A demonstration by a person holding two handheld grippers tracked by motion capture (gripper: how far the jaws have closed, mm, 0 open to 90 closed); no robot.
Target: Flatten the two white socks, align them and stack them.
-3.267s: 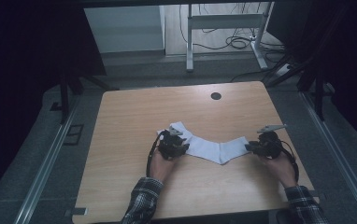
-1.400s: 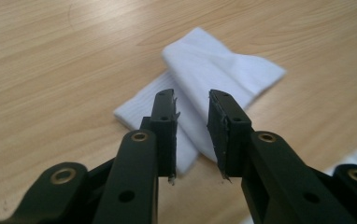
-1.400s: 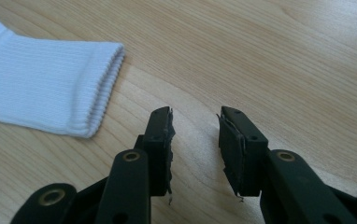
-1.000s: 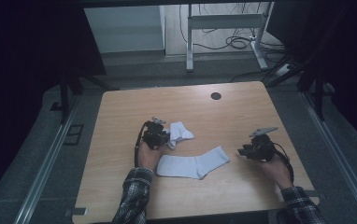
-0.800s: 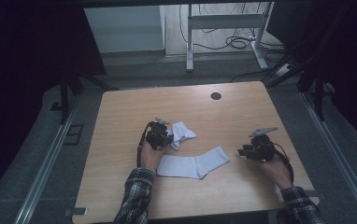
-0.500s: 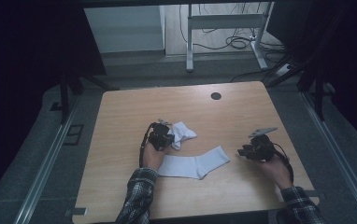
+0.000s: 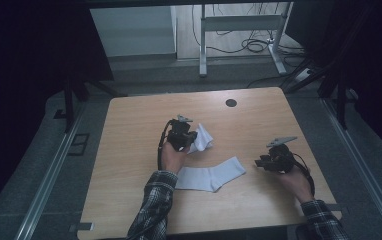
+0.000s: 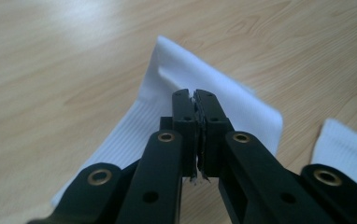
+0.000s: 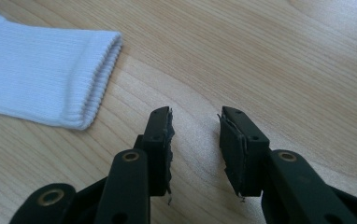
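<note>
left tongs clamped on crumpled sock, hand raised | right tongs apart, low

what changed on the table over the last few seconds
The left gripper let go of the flat sock, moved up the table to the second sock, and its jaws have just been closing on it. The right gripper released the flat sock too and backed off slightly, jaws open. The table is unchanged.
</note>
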